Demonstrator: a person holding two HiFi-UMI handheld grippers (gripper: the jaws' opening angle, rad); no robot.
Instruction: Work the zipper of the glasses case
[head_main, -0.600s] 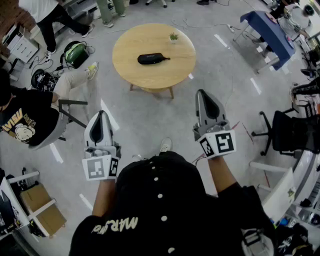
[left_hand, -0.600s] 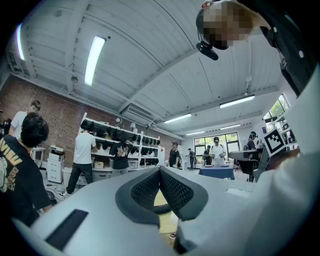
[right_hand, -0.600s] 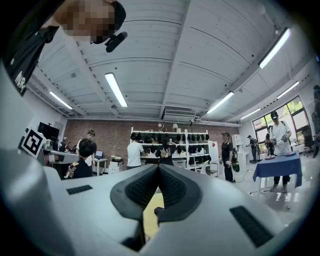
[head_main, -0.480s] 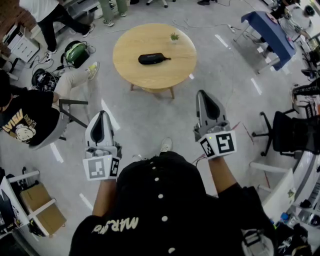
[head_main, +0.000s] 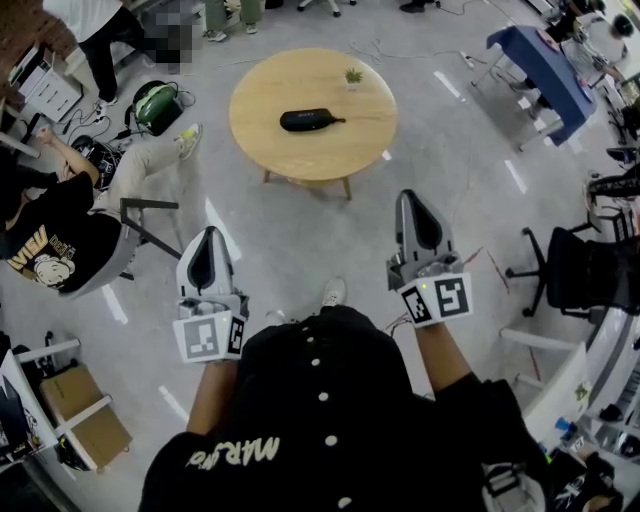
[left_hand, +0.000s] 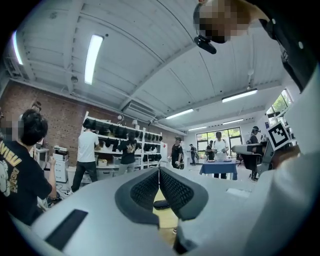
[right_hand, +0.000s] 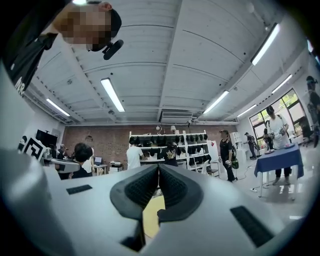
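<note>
Glasses case, black, long and rounded (head_main: 312, 119), lies flat near the middle of the round light wooden tabletop (head_main: 300, 80), far out at 12 o'clock from the person. Both grippers are well apart from it.

Closest in, at 6 o'clock in the head view, is the person's black shirt with white buttons (head_main: 320, 420). Just past it, the left hand-held gripper (head_main: 205, 232) is at 9 o'clock and the right hand-held gripper (head_main: 412, 195) is at 3 o'clock. Both point toward the tabletop. In the left gripper view, the left hand-held gripper (left_hand: 159, 170) has its dark bumpy pads (left_hand: 145, 190) pressed together. In the right gripper view, the right hand-held gripper (right_hand: 159, 167) is pressed together the same way. A white shoe (head_main: 332, 292) shows on the grey floor (head_main: 300, 220) between the two grippers.

Farther out stands the tabletop. A small green plant in a pot (head_main: 352, 75) sits at 1 o'clock from the glasses case, near the far rim. In the left gripper view the glasses case (left_hand: 161, 204) shows as a dark shape just under the pads.

A seated person in a black printed shirt (head_main: 50, 240) is at 9 o'clock.
</note>
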